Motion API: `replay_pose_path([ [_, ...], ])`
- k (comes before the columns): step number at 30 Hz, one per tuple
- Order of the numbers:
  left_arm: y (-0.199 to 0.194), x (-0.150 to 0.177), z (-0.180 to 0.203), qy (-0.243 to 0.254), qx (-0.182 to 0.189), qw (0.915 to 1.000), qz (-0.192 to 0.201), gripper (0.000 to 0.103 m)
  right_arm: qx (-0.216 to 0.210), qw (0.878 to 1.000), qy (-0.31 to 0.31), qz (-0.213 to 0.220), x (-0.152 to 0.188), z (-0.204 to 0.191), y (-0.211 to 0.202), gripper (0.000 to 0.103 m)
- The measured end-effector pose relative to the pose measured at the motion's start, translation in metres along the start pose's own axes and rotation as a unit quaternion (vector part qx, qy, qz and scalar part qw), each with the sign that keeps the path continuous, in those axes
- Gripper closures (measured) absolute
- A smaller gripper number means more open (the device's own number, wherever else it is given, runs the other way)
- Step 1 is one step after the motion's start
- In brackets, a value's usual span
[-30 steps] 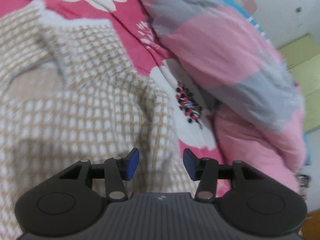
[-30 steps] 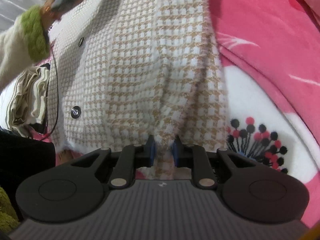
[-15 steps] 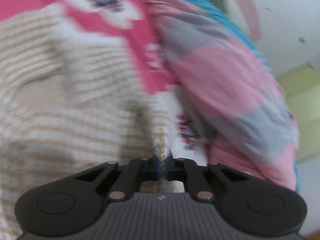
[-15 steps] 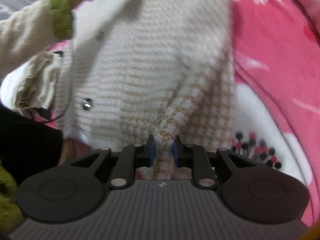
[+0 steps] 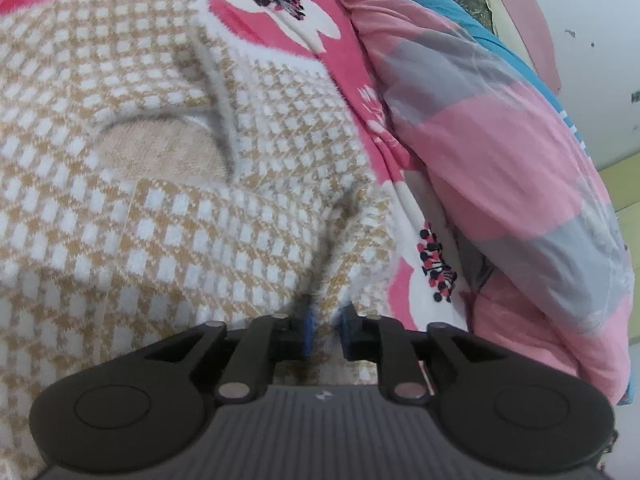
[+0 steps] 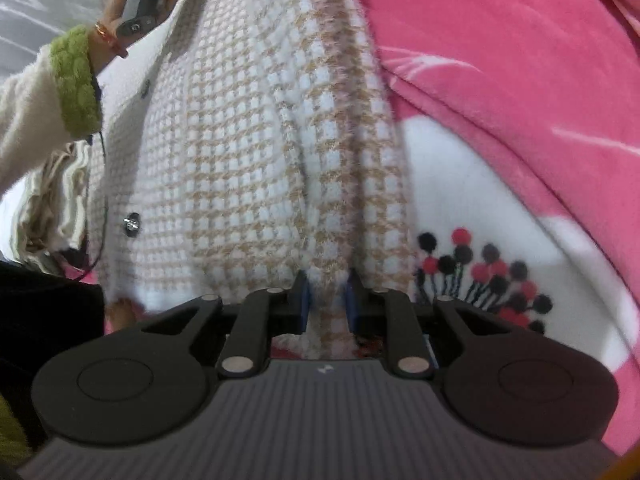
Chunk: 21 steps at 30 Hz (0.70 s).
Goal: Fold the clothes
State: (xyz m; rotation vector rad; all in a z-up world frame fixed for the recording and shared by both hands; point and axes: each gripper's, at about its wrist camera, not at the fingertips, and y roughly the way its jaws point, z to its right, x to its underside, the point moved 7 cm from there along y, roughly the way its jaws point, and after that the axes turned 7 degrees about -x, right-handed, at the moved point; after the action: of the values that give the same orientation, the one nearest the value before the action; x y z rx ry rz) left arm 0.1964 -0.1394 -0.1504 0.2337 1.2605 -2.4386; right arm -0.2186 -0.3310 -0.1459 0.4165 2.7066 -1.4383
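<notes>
your right tool [image 6: 326,307] grips the cardigan [image 6: 248,152] hem; your left tool [image 5: 325,330], jaws opening around its edge, could drop it.

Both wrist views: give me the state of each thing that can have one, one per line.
Checked cardigan: partly folded on the pink blanket, pinched at two edges.
Left gripper: jaws opening, cardigan fabric between them.
Right gripper: shut on the cardigan's edge.
Cardigan button: undone, front edge loose.
Pink floral blanket: spread flat under the cardigan.
Striped quilt: bunched beside the cardigan.
</notes>
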Motion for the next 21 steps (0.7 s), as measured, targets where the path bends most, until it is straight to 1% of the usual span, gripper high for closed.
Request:
replay_pose_path([
  [3,-0.017,0.001,0.006,0.007,-0.022,0.9996,0.018,0.074,0.004,1.0,-0.01,0.01,0.001,0.001,0.0,0.087],
  [5,-0.035,0.003,0.01,0.024,-0.025,0.9988,0.033,0.074,0.014,0.999,-0.028,0.017,0.004,-0.002,0.001,0.085],
  [9,-0.069,0.015,0.026,0.085,-0.029,0.9945,0.054,0.07,0.039,0.996,-0.077,0.03,0.009,-0.011,0.004,0.084],
  [12,-0.09,0.036,0.043,0.149,-0.037,0.9868,0.05,0.065,0.047,0.994,-0.094,0.038,0.012,-0.014,0.006,0.081],
  [14,-0.1,0.054,0.058,0.193,-0.038,0.9794,0.044,0.064,0.05,0.993,-0.099,0.04,0.013,-0.016,0.006,0.08],
  [17,-0.114,0.084,0.081,0.248,-0.022,0.9679,0.031,0.061,0.054,0.992,-0.104,0.043,0.014,-0.019,0.006,0.077],
  [19,-0.118,0.103,0.093,0.276,-0.011,0.9607,0.025,0.057,0.061,0.991,-0.11,0.044,0.015,-0.019,0.005,0.075],
  [21,-0.119,0.121,0.103,0.304,-0.009,0.9526,0.015,0.056,0.068,0.99,-0.117,0.047,0.016,-0.019,0.003,0.072],
])
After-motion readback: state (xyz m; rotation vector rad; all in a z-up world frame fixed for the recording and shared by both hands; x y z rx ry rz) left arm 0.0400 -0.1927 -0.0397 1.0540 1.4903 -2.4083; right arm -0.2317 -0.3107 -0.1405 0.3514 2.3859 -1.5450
